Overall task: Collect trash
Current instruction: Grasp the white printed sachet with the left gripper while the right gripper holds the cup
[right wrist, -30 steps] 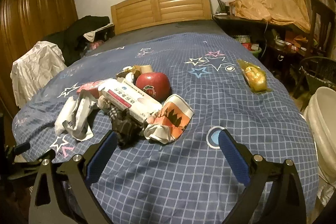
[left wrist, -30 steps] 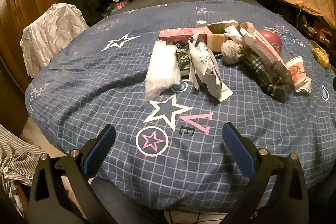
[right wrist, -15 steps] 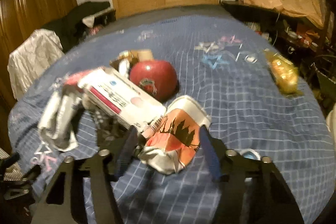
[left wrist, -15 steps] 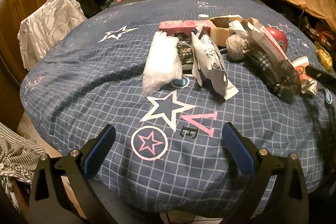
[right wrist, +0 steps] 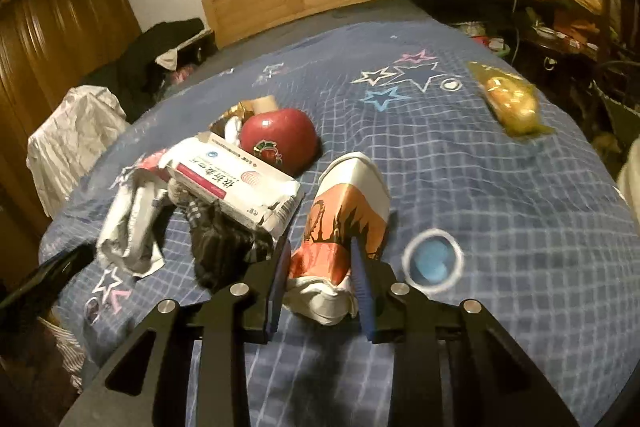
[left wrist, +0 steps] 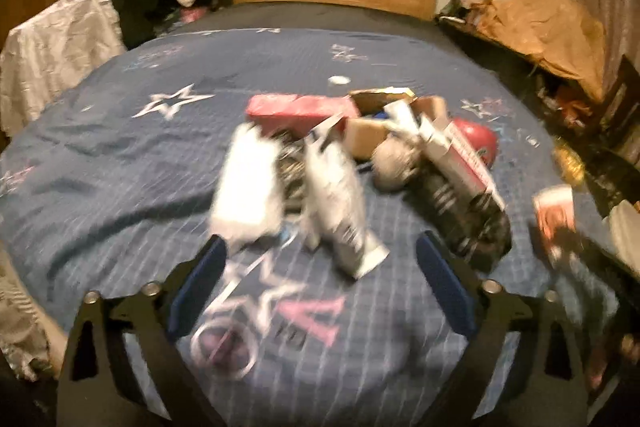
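Pinching the crushed paper cup [right wrist: 344, 223] near its base, the right gripper [right wrist: 320, 283] has its blue pads narrowed against both sides, the cup lying on the star-print bedspread [right wrist: 460, 163]. Just beside it sit a torn white box [right wrist: 236, 183] and an apple [right wrist: 280, 141]. The left gripper [left wrist: 320, 279] gapes wide, holding nothing, before a white wrapper [left wrist: 340, 203].

The right gripper [right wrist: 320, 287] has its blue pads pressed against a crumpled paper cup [right wrist: 344, 223]; the left gripper [left wrist: 320, 275] hovers spread wide (view blurred).
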Demonstrator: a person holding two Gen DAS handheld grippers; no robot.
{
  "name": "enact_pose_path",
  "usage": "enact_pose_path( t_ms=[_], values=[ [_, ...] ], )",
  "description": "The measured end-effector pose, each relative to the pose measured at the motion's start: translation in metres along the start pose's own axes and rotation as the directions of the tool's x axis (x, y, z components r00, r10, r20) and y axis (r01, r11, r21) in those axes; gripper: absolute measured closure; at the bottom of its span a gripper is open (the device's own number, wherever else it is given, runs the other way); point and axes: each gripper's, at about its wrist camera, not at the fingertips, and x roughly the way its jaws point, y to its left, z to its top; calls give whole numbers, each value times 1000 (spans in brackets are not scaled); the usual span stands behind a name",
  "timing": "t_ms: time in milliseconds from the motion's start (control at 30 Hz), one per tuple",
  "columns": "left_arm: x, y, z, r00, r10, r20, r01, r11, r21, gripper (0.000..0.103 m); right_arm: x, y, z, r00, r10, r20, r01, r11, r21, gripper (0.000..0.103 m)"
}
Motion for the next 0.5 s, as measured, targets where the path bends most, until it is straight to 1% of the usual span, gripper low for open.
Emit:
enact_pose_path(
  t_ms=[67, 167, 200, 233, 267, 300, 333, 367, 500],
  values=[
    [19, -5, 9, 999, -26, -26, 26, 1000, 1, 30, -11, 0, -3, 1000, 15, 6, -15, 1000, 6, 71],
    [49, -14, 16, 991, -89, -104, 87, 996, -24, 40, -25, 3, -7, 999, 35, 11, -35, 999, -12, 71],
    [54, -17, 17, 988, -93, -120, 91, 996, -21, 41, -28, 3, -8, 999, 42, 11, -42, 999, -16, 71],
    [60, -20, 17, 987, -92, -129, 91, 996, -12, 45, -32, 2, -11, 999, 46, 9, -46, 999, -18, 71],
    [68, -24, 15, 985, -92, -143, 93, 996, 2, 57, -34, 3, -12, 999, 49, 7, -49, 999, -19, 71],
    [76, -25, 13, 983, -90, -163, 92, 996, 6, 64, -34, 2, -14, 999, 52, 4, -52, 998, -18, 71],
    [81, -23, 10, 980, -96, -174, 96, 995, -9, 66, -34, 2, -15, 998, 58, -1, -58, 998, -15, 71],
    [79, -20, 8, 981, -104, -166, 102, 995, -21, 67, -34, 2, -16, 998, 61, -3, -61, 998, -15, 71],
    [48, -22, 4, 990, -102, -101, 103, 995, -1, 69, -38, 2, -17, 997, 73, 6, -73, 997, -18, 70]
  ],
)
